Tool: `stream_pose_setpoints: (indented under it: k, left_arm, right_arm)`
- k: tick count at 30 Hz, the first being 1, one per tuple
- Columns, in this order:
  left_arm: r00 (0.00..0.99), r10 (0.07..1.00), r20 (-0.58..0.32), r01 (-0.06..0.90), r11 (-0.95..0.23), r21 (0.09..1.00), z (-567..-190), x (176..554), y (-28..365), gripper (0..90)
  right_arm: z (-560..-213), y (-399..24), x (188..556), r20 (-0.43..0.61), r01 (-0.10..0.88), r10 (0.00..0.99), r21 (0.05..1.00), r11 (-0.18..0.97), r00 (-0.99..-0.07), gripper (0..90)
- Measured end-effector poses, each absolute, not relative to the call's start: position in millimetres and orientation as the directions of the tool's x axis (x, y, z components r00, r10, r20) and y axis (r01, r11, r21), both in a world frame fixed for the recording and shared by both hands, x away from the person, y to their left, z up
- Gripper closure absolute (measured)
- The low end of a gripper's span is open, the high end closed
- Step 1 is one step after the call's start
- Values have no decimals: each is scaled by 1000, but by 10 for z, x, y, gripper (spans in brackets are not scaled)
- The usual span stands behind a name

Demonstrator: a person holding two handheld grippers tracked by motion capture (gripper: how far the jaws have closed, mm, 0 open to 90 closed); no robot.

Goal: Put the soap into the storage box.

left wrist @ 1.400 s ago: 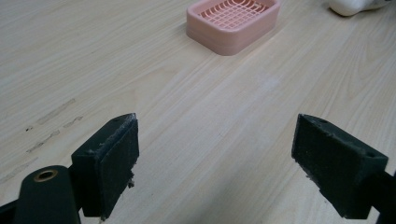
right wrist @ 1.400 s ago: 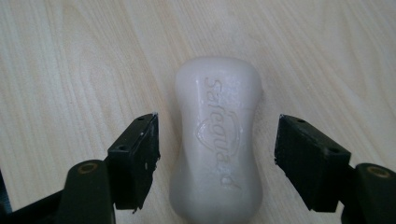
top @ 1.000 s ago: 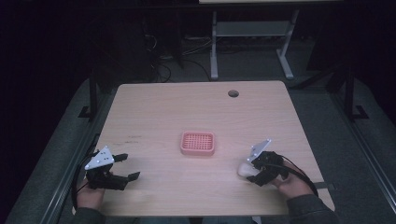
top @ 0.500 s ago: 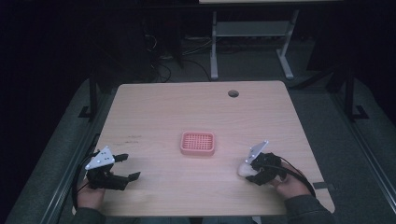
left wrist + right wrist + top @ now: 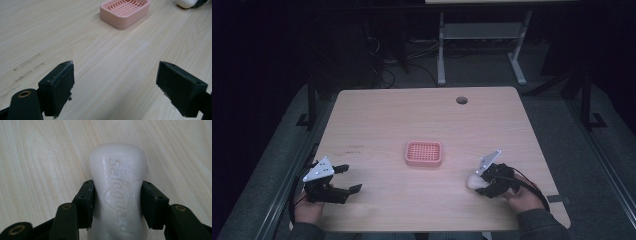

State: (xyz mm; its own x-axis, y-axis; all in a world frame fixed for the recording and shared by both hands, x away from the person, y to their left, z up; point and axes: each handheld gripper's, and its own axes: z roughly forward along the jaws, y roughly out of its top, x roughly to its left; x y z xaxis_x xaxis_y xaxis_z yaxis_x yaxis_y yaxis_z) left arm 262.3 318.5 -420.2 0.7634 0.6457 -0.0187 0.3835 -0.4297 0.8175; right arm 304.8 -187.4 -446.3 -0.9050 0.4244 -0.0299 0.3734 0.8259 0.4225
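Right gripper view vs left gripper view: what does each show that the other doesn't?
Right gripper view alone: the embossed lettering on the soap and the right gripper with its jaws pressed on the bar's sides. Left gripper view alone: the pink dish, empty, and the left gripper with its jaws wide apart over bare wood. Both: the table and the soap, which in the left gripper view is just a white edge at the top right.

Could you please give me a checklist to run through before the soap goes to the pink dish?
1. Right gripper fingers clamped on both sides of soap bar: ok.
2. Soap lifted off the table: cannot tell.
3. Pink soap dish empty: ok.
4. Path between soap and dish free of things: ok.
5. Left gripper open, away from dish: ok.
6. Dish held steady: not ok, nothing touches it.
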Motion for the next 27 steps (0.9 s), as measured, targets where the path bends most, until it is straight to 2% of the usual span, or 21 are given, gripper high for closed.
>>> stream_pose_setpoints:
  k: [27]
  left_arm:
    - [764,645,-14,378,-430,820,-4191,2618,3199,148]
  right_arm:
    - [-4237,-1654,3127,-36,306,362,462,832,-932,489]
